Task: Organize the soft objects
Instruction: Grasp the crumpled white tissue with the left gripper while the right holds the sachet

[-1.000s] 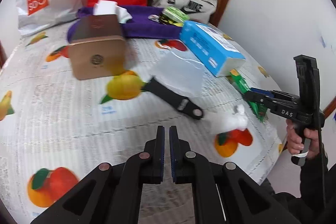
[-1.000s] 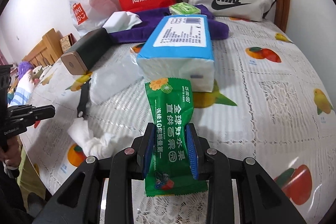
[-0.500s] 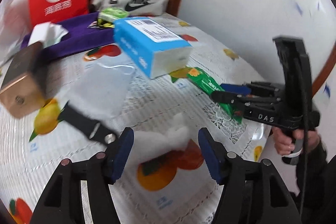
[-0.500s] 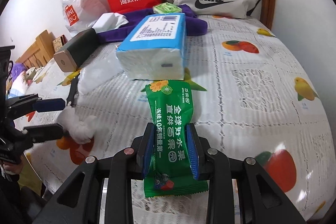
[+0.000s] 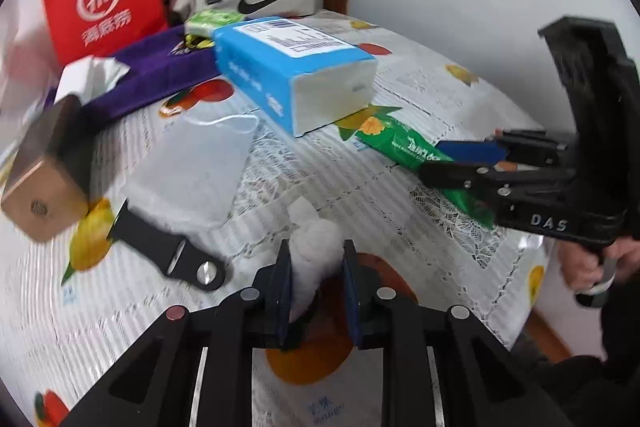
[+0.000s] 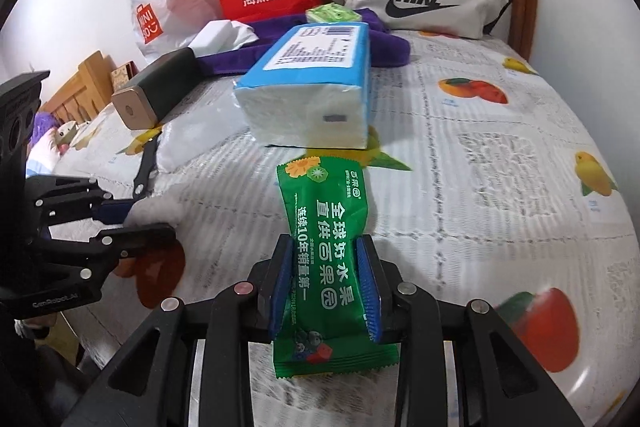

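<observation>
Left jaws closing on the wad; right clamped on the packet.

Nearest, left gripper (image 5: pixel 316 283), swung over from bare cloth, now narrowing around fluffy white cotton wad (image 5: pixel 316 247) on fruit-print tablecloth (image 5: pixel 420 91), pads seemingly touching. Just beyond, right gripper (image 6: pixel 326 287) unchanged, gripping green foil snack packet (image 6: pixel 328 247). Farther back, blue-wrapped tissue pack (image 6: pixel 316 83) untouched.

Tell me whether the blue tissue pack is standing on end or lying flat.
Lying flat. The blue plastic-wrapped tissue pack rests on its broad side on the fruit-print tablecloth, printed label facing up, white end toward the right wrist camera.
</observation>
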Action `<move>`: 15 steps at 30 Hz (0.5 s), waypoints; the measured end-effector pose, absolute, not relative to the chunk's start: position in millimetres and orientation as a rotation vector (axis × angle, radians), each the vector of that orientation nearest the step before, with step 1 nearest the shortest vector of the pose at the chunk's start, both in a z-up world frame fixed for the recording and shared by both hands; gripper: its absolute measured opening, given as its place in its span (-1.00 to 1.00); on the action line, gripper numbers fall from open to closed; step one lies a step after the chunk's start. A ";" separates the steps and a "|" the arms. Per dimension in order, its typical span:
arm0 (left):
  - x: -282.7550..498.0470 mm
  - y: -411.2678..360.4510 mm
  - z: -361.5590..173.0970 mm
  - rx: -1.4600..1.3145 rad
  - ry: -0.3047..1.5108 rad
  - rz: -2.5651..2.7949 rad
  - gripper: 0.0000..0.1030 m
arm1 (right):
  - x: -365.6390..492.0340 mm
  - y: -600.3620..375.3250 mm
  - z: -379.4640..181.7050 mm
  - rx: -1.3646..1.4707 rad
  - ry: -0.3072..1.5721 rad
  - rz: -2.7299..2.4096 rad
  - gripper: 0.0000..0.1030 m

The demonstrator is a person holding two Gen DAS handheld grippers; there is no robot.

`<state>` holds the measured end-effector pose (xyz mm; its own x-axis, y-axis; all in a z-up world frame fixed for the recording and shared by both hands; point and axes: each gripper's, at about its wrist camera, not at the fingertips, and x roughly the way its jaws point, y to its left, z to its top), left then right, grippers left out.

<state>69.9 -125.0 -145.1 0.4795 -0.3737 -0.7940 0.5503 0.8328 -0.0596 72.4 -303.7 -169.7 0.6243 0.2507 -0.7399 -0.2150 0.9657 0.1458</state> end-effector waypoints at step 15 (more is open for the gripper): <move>68.0 -16.8 -127.0 -0.054 0.968 -0.232 -0.58 | 83.1 -274.4 -147.8 0.029 0.883 0.321 -0.41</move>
<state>68.0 -16.8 -127.0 0.5445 -0.2195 -0.8095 0.1715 0.9739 -0.1488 83.1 -274.4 -147.8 0.5900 0.2876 -0.7545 -0.2637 0.9518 0.1567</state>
